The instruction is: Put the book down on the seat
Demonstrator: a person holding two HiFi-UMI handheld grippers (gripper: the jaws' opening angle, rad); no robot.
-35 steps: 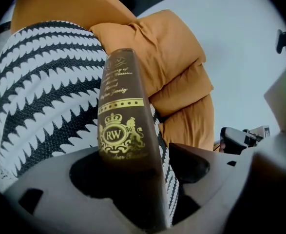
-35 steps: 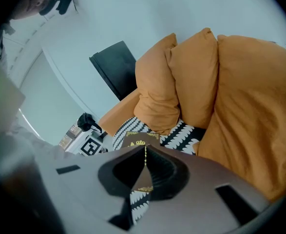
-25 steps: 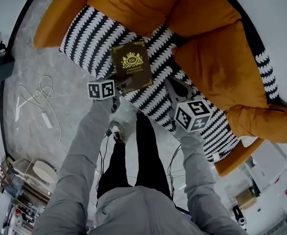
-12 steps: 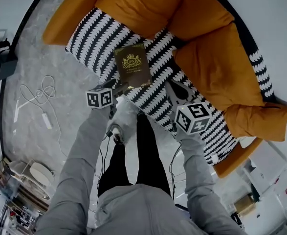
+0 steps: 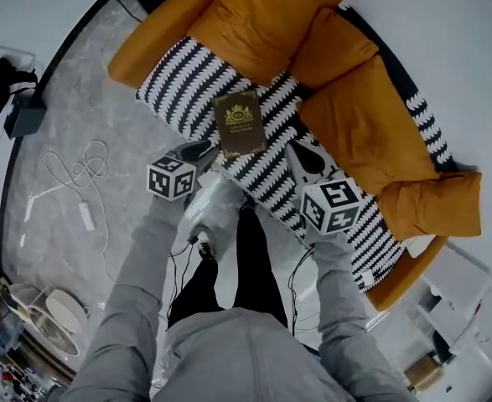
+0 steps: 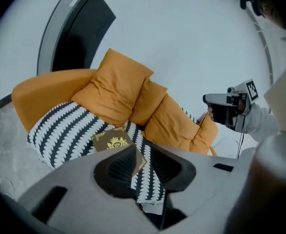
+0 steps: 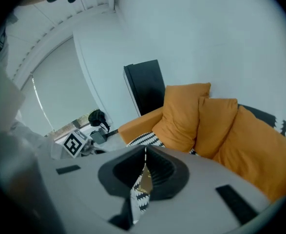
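A dark brown book [image 5: 240,124] with a gold crest lies flat on the black-and-white patterned seat [image 5: 183,86] of the orange sofa. My left gripper [image 5: 197,151] hangs just off the seat's front edge, a short way below and left of the book and apart from it. Its jaws are closing with nothing between them. In the left gripper view the book [image 6: 114,141] lies beyond the left gripper [image 6: 143,152]. My right gripper [image 5: 306,157] hovers over the seat to the right of the book, shut and holding nothing, its tips together in the right gripper view [image 7: 144,155].
Orange cushions [image 5: 271,19] line the sofa's back, with more to the right [image 5: 371,128]. A tall black panel [image 6: 72,30] stands behind the sofa's left end. White cables [image 5: 74,174] and a black box [image 5: 23,115] lie on the grey floor at left. The person's legs [image 5: 229,266] stand before the seat.
The left gripper was at the book's lower left corner; it has let go and drawn back toward the person. The book now rests alone on the seat. The right gripper stays put.
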